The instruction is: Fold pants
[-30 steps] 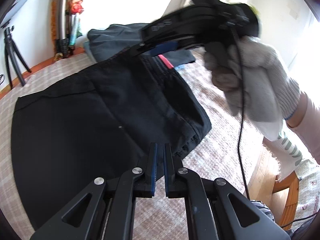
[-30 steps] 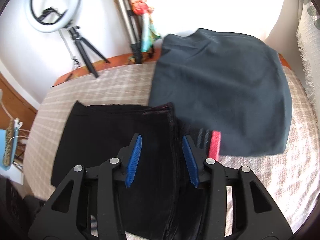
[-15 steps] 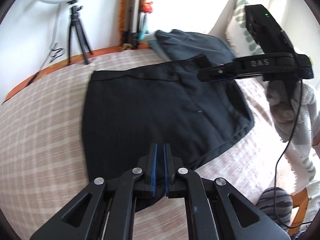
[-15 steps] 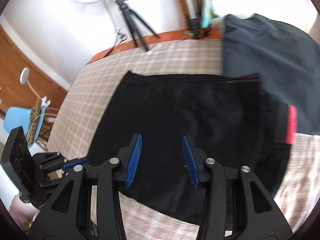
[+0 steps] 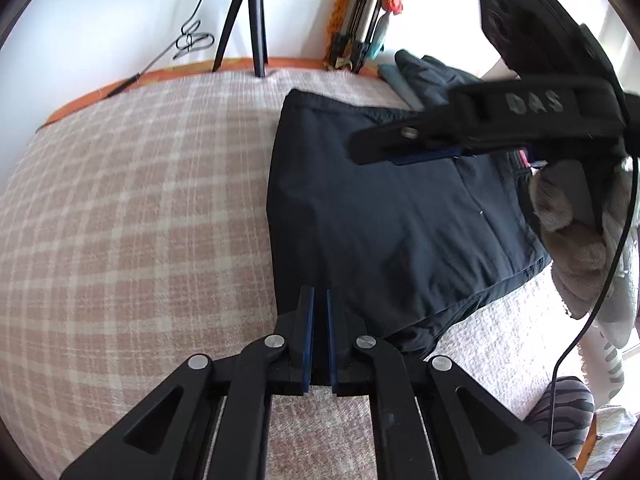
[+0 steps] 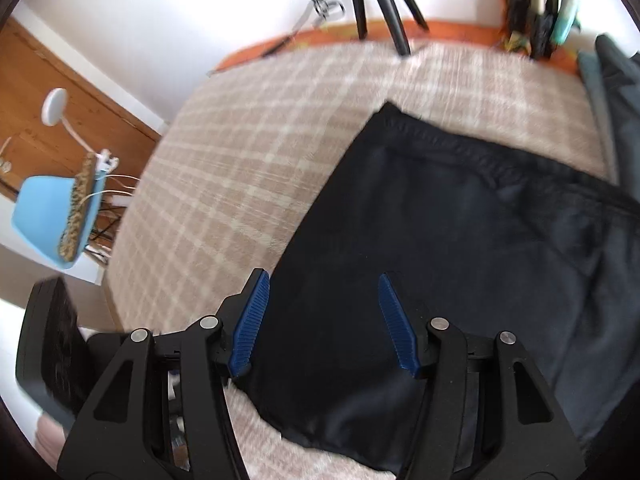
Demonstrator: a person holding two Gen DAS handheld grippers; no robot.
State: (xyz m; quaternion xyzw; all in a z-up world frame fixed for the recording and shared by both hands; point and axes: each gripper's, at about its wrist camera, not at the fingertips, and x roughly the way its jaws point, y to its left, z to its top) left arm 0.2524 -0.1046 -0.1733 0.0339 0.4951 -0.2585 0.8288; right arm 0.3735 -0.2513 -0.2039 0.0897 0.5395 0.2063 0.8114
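Observation:
The black pants (image 5: 392,216) lie folded flat on the plaid bed cover (image 5: 132,216); they also fill the right wrist view (image 6: 460,264). My left gripper (image 5: 318,300) is shut and empty, just above the pants' near left corner. My right gripper (image 6: 322,284) is open and empty, hovering over the pants' near edge. In the left wrist view the right gripper (image 5: 404,152) shows from the side above the pants, held by a gloved hand (image 5: 576,240).
A folded dark grey garment (image 5: 432,76) lies at the far right of the bed. A tripod (image 5: 252,16) and leaning poles (image 5: 360,20) stand by the white wall. A blue chair (image 6: 52,220) and wooden door (image 6: 48,96) are left of the bed.
Both grippers have swung left along the pants, from the waistband end toward the left edge. The left stays shut, the right stays open.

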